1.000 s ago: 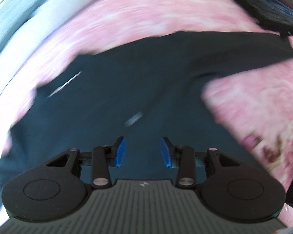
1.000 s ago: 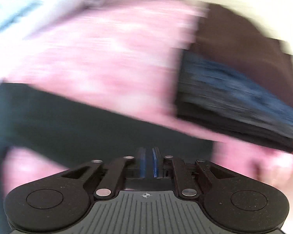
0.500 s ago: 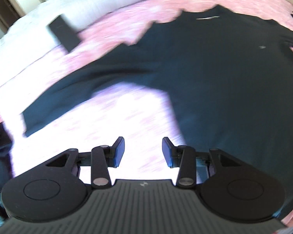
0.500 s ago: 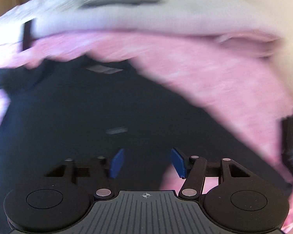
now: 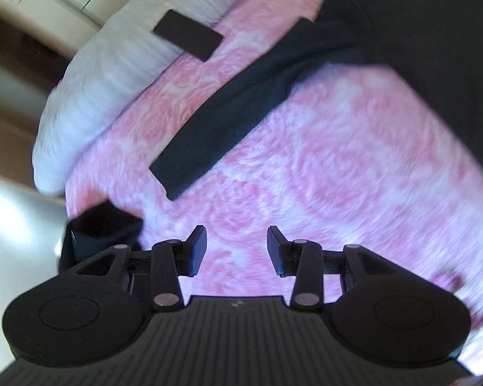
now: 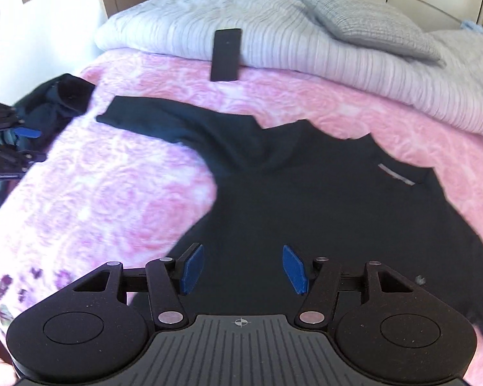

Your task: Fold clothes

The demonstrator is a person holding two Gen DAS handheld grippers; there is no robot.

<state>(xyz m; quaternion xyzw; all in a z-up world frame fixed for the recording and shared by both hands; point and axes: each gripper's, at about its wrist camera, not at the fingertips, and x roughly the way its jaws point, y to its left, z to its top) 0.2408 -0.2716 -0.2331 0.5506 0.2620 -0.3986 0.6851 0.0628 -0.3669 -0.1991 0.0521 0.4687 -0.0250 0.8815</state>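
Observation:
A dark long-sleeved shirt (image 6: pixel 322 199) lies spread flat on the pink bedspread (image 6: pixel 119 186), collar toward the pillows. Its left sleeve (image 6: pixel 151 119) stretches out to the left; in the left wrist view the same sleeve (image 5: pixel 215 128) runs diagonally, cuff nearest me. My left gripper (image 5: pixel 236 251) is open above bare bedspread, short of the cuff. My right gripper (image 6: pixel 243 268) is open low over the shirt's body near its left side edge. Neither holds anything. The left gripper (image 6: pixel 22 144) also shows at the left edge of the right wrist view.
A black rectangular object (image 6: pixel 227 54) rests at the edge of the white ribbed blanket (image 6: pixel 306 41), with a grey pillow (image 6: pixel 370 22) behind. A heap of dark clothing (image 6: pixel 58 103) lies at the bed's left edge. Wardrobe doors stand beyond the bed.
The left gripper swung left off the shirt body to the bedspread near the sleeve cuff. The right gripper opened and turned from the dark folded stack to over the shirt.

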